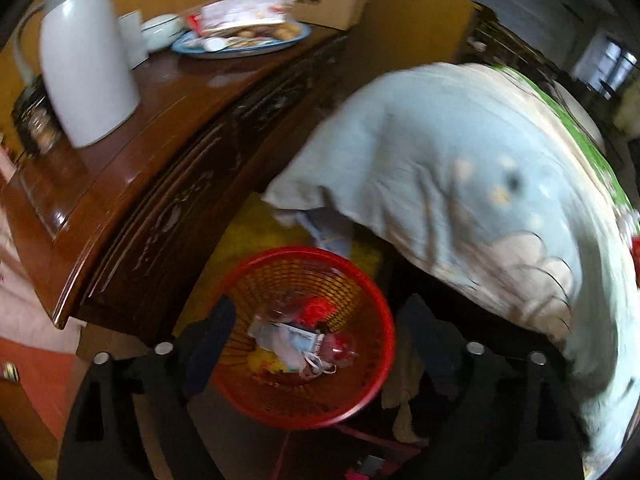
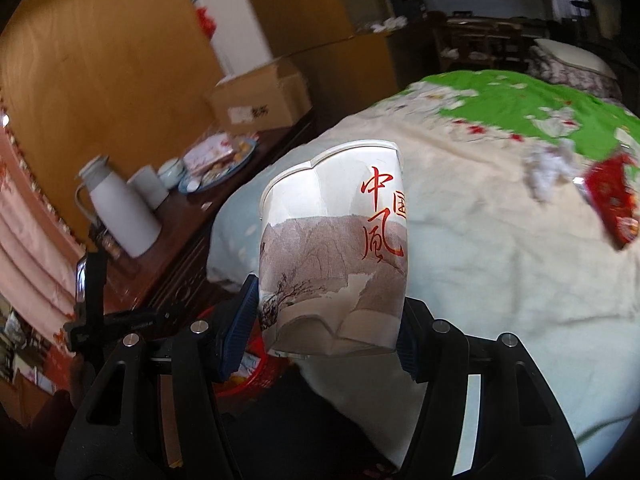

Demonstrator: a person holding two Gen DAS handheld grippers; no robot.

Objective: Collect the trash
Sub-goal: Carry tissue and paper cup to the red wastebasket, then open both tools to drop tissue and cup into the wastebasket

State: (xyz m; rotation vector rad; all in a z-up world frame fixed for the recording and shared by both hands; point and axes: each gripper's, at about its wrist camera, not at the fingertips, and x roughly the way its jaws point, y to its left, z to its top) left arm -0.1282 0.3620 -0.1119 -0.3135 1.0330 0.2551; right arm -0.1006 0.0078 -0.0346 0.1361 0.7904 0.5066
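My right gripper is shut on a crumpled white paper cup with red characters and a grey landscape print, held in the air beside the bed. A red mesh waste basket stands on the floor between cabinet and bed, holding wrappers and plastic scraps; its rim also shows below the cup in the right wrist view. My left gripper is open and empty, just above the basket. On the bed lie crumpled white tissue and a red wrapper.
A dark wooden cabinet at left carries a white thermos, cups and a blue plate of snacks. A cardboard box stands behind. The bed's pale blue quilt overhangs at right. Pink curtain at far left.
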